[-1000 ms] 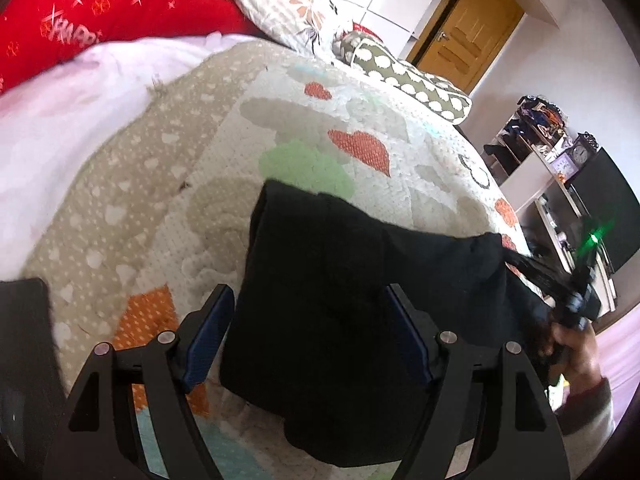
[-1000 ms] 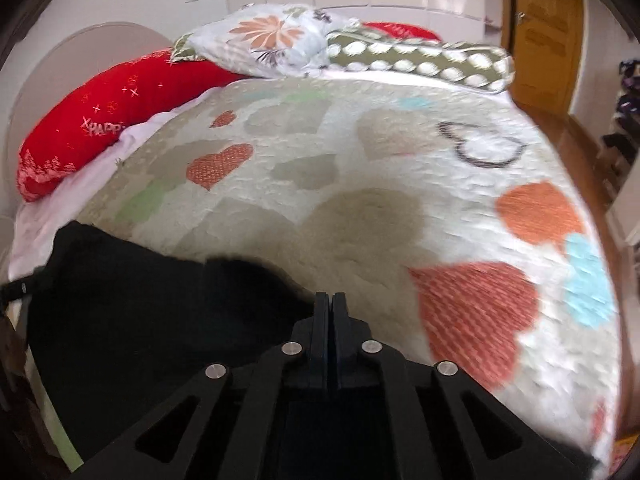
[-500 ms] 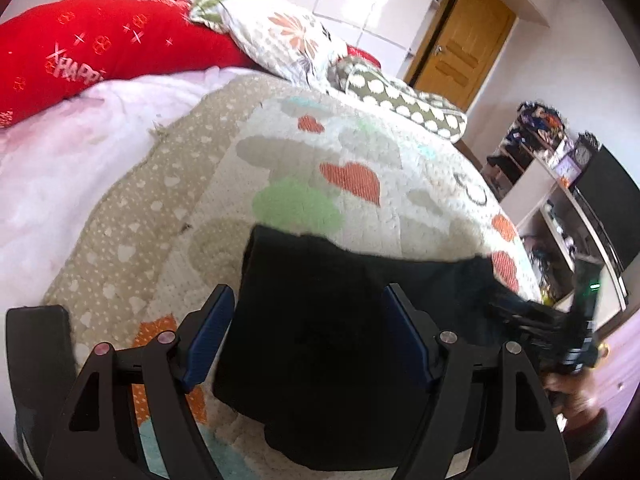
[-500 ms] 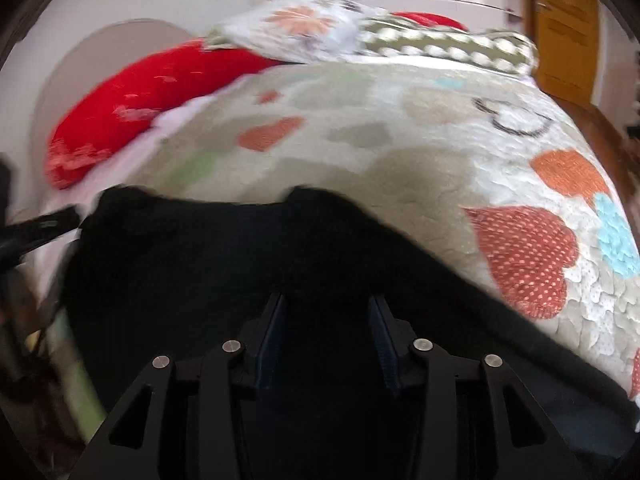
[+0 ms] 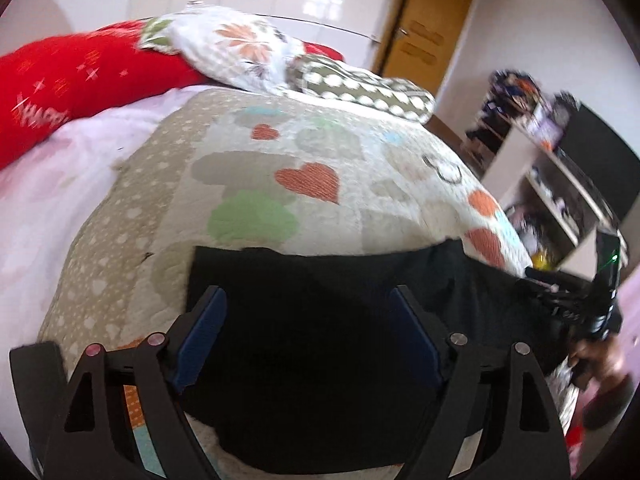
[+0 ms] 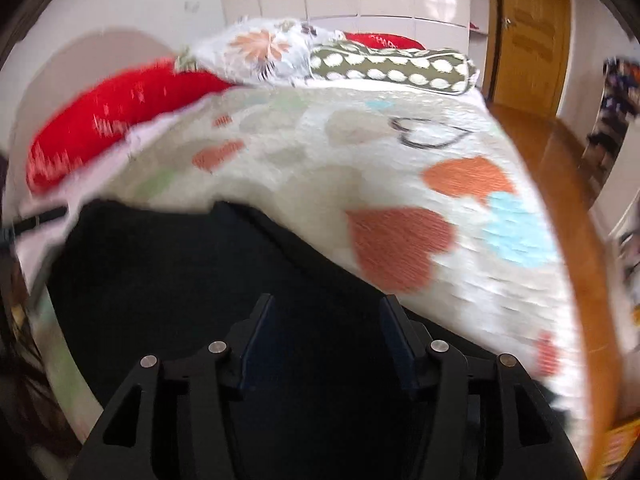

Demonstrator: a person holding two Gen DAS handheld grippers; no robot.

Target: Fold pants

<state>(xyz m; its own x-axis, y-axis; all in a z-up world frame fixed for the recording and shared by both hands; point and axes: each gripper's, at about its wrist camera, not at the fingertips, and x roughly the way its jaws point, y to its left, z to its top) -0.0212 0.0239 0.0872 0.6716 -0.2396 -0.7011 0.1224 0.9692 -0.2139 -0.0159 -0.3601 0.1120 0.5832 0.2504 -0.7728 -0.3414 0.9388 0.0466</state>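
Note:
The black pants (image 5: 320, 344) lie folded into a wide block on the near part of the heart-patterned quilt (image 5: 312, 160). My left gripper (image 5: 308, 312) is open above the pants, its blue pads wide apart, holding nothing. My right gripper (image 6: 326, 316) is open over the pants (image 6: 180, 280) at their right end, empty. The right gripper and the hand holding it also show at the right edge of the left wrist view (image 5: 580, 304). The right wrist view is motion-blurred.
A red bolster (image 5: 80, 76), a floral pillow (image 5: 236, 48) and a dotted pillow (image 5: 360, 88) lie at the head of the bed. A wooden door (image 5: 424, 40) and cluttered shelves (image 5: 552, 184) stand to the right. Wooden floor (image 6: 560, 152) runs beside the bed.
My right gripper was shut on the pants' edge a second ago; it has opened, let go and pulled back. My left gripper stayed open and drew back slightly. The pants settled flat.

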